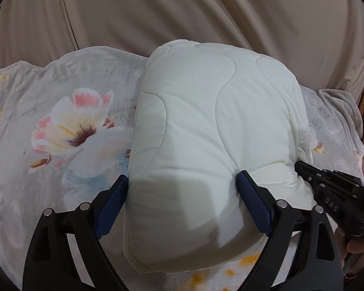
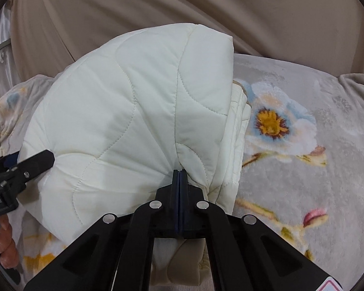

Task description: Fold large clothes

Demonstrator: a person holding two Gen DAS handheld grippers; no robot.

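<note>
white quilted bundle on a flowered blanket, tan sheet at twelve o'clock.
left tongs straddle it spread wide; right tongs closed, pinching its fabric.

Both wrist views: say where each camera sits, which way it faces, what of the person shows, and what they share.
Left wrist: on the left gripper, looking down along wide-spread fingers that straddle the quilt; the right gripper and a hand show at right.
Right wrist: on the right gripper, shut on a pinch of the quilt; the left gripper and fingers show at left.
Shared: quilt, floral blanket, beige curtain.
</note>
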